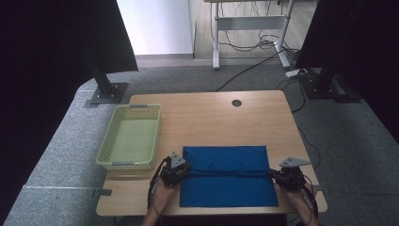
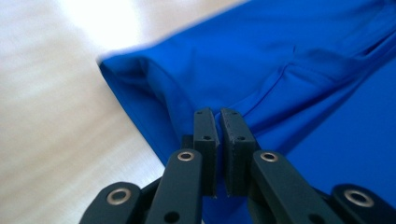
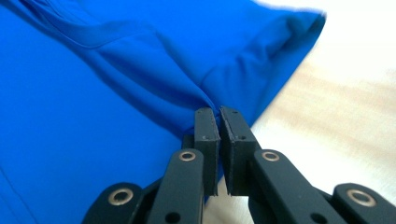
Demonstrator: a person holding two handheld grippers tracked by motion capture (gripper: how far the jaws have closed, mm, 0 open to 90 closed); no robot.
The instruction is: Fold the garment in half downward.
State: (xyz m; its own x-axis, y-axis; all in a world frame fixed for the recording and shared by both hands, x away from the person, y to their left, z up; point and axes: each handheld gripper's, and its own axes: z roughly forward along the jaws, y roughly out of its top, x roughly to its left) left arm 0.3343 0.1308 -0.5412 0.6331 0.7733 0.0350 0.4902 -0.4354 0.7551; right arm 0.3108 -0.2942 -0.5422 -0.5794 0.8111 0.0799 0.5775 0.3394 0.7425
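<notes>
While a person works at a light wooden tabletop [image 1: 207,117], a flat blue fabric garment [image 1: 229,181] lies near its front edge. Left tongs [image 1: 187,170] and right tongs [image 1: 271,173] are each clamped on the cloth at opposite side edges, mid-fold. Judging by this, the next move calls for carrying both pinched edges together evenly. A pale green plastic basket [image 1: 113,127] sits left.

Cloth [image 1: 229,176] lies on the table [image 1: 207,117] at its near edge, basket [image 1: 130,137] just left of the cloth, a gripper at either side edge
</notes>
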